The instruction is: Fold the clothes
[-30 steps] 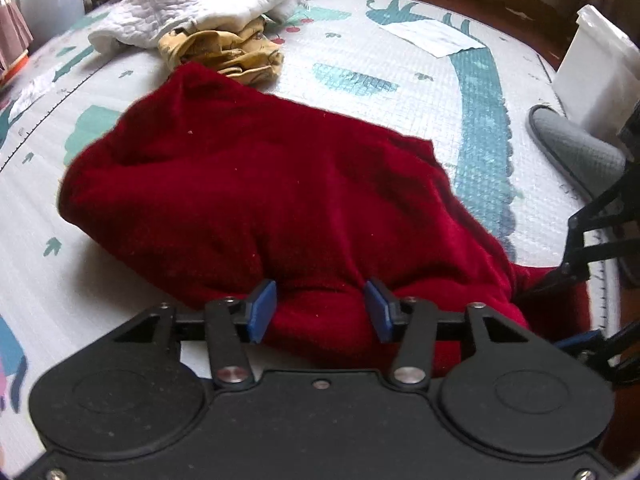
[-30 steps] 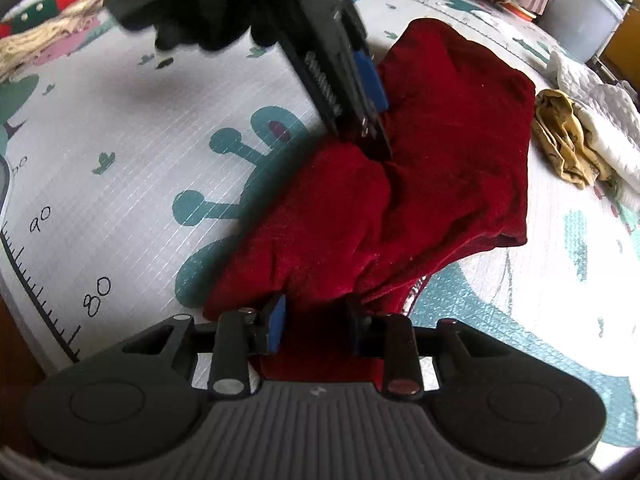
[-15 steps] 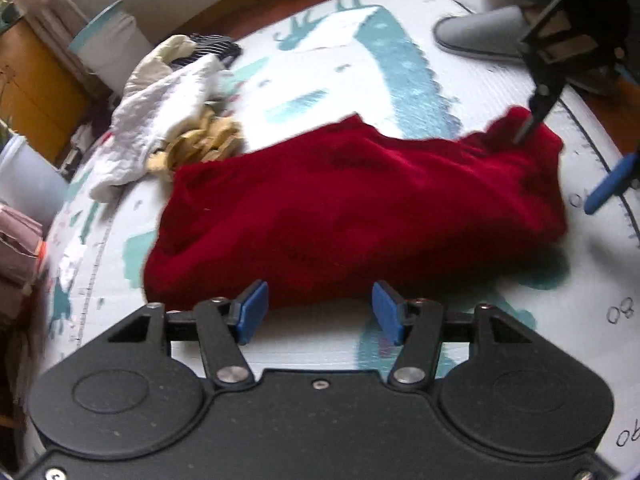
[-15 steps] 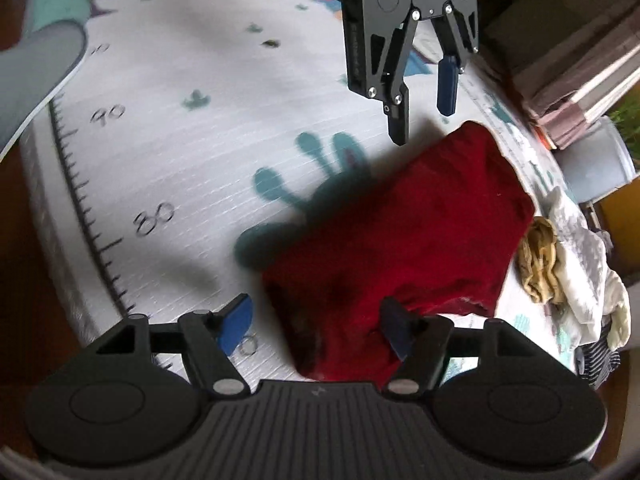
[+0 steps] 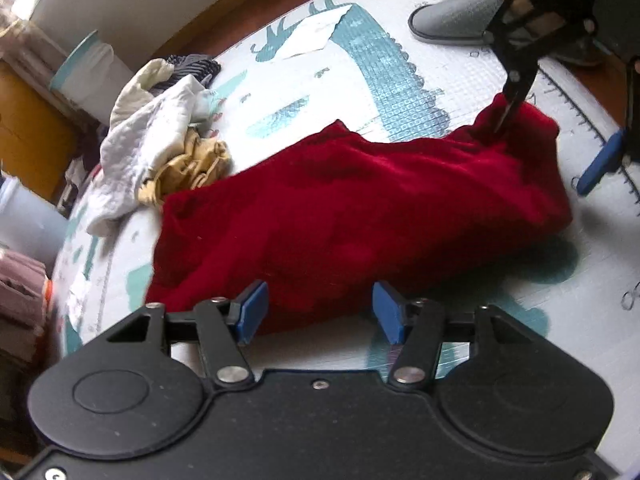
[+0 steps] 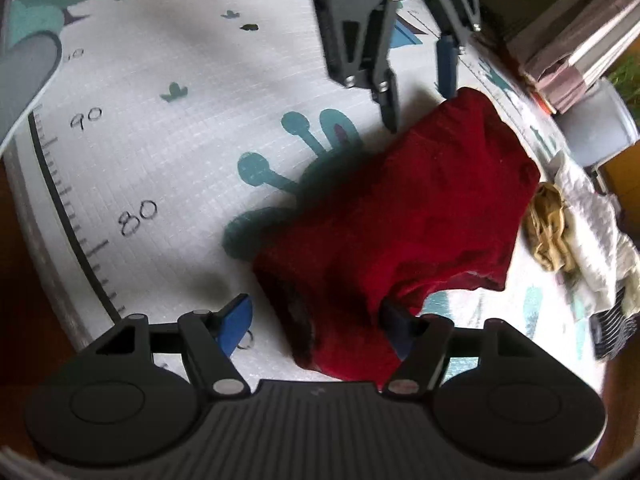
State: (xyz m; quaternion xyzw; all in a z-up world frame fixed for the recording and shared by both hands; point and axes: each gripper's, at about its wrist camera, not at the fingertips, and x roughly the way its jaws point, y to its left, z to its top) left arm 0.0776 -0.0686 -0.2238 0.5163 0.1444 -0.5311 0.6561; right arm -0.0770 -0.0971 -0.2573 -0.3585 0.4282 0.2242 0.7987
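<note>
A dark red garment lies bunched lengthwise on the printed play mat. My left gripper stands open at its long near edge; the blue pads are apart and press on nothing. In the right wrist view the same garment runs away from my right gripper, which is open, with the garment's near end lying loose between the pads. One pad is clear of the cloth and the other is half hidden by it. Each gripper also shows in the other's view: the right gripper and the left gripper.
A heap of white and yellow clothes lies just beyond the garment's far end. A grey slipper and a sheet of paper rest on the mat. A white bin and stacked textiles stand past the mat's ruler-marked edge.
My right gripper has let go of the red cloth and its jaws now stand wide. Both grippers have rolled and drawn back a little. The garment has settled flat on the mat.
</note>
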